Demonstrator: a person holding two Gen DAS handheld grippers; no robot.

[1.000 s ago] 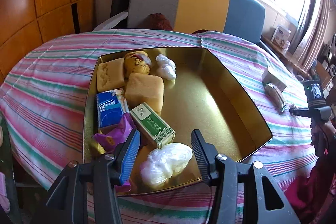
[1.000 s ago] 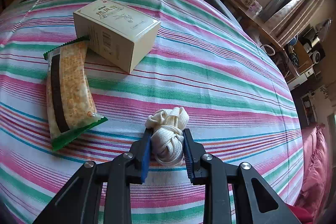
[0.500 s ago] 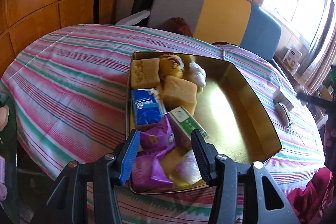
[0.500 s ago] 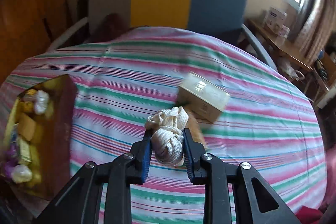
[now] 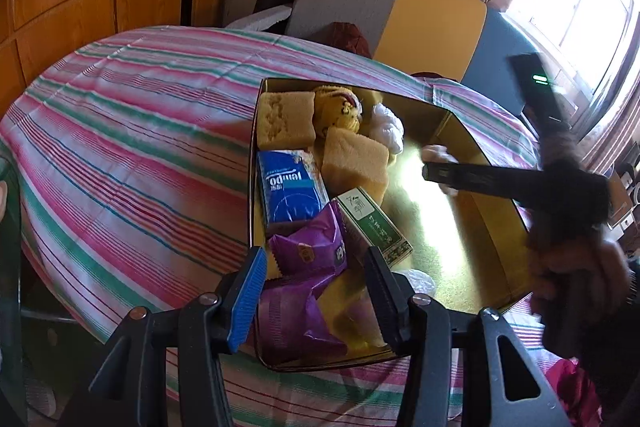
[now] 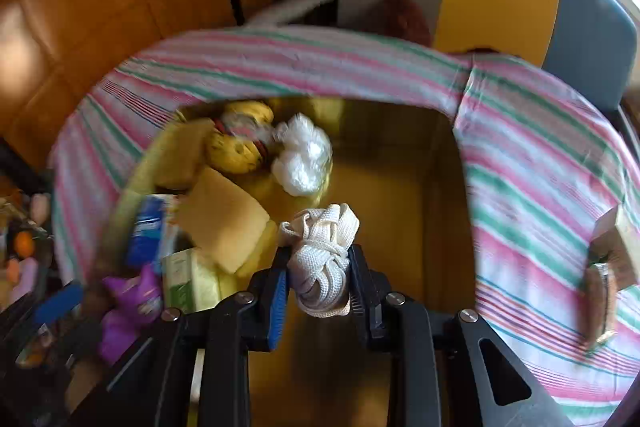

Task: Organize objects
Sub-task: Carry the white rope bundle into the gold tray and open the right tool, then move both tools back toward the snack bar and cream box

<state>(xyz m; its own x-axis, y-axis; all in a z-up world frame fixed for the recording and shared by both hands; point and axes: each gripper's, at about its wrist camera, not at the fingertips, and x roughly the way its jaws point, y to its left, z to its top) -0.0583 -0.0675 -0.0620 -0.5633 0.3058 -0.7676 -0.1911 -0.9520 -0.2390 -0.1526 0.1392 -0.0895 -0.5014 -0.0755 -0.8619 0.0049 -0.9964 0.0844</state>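
Rope bundle [image 6: 322, 259], white and knotted, is pinched tight between the right gripper [image 6: 318, 279] fingers above the gold tray [image 6: 440, 211]'s bare right half. Lower it there, clear of the sponge [image 6: 224, 223] and plastic bag [image 6: 304, 155], before releasing. Left gripper [image 5: 316, 291] hovers half-open, empty, over the purple packets [image 5: 304, 267].

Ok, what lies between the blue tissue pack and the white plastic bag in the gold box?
A tan sponge block lies between the tissue pack and plastic bag, clearest in the left wrist view.
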